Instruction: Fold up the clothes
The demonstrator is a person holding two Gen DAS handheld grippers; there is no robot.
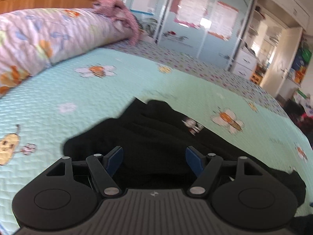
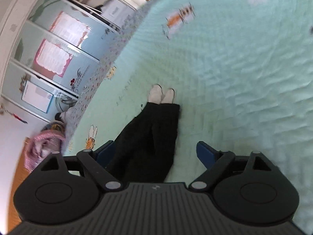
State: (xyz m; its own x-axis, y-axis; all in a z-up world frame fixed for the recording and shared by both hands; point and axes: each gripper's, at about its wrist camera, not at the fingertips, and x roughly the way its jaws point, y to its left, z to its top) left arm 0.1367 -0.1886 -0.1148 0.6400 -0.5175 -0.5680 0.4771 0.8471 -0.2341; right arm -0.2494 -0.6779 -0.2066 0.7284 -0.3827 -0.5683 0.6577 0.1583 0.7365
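**poster_a:** Quick read, going left to right. The left hand-held gripper [image 1: 154, 161] hangs over a rumpled black garment [image 1: 156, 129] that lies on the mint quilted bed [image 1: 58, 90]. Its blue pads [image 1: 115, 159] stand well apart with nothing pinched between them. The dark cloth sits under and just ahead of the gap and spreads off toward the right of that view. There's a small white print [image 1: 192, 126] on the fabric further out. The rolled floral duvet [image 1: 39, 39] and the pink knitted thing [image 1: 117, 11] on it lie well away, up by the headboard.

**poster_b:** And the right one?

**poster_a:** The right hand-held gripper [image 2: 156, 154] also has its jaws apart, gripping nothing. Its view is rolled way over, so the bed looks tipped. A long narrow stretch of the black garment [image 2: 148, 137] runs straight ahead from the gap. It hugs the left finger [image 2: 105, 152] and stays clear of the right one. The long axis lines up roughly with the way the gripper points. Two white tabs [image 2: 161, 96] stick out at the far end; can't tell what they are.

**poster_b:** So which hand is nearer?

**poster_a:** My guess is both are about on it. The left one is over the bulky part, the right one at the near end of the narrow stretch. The next grab likely hinges on the right one shifting toward its left finger to centre the cloth.
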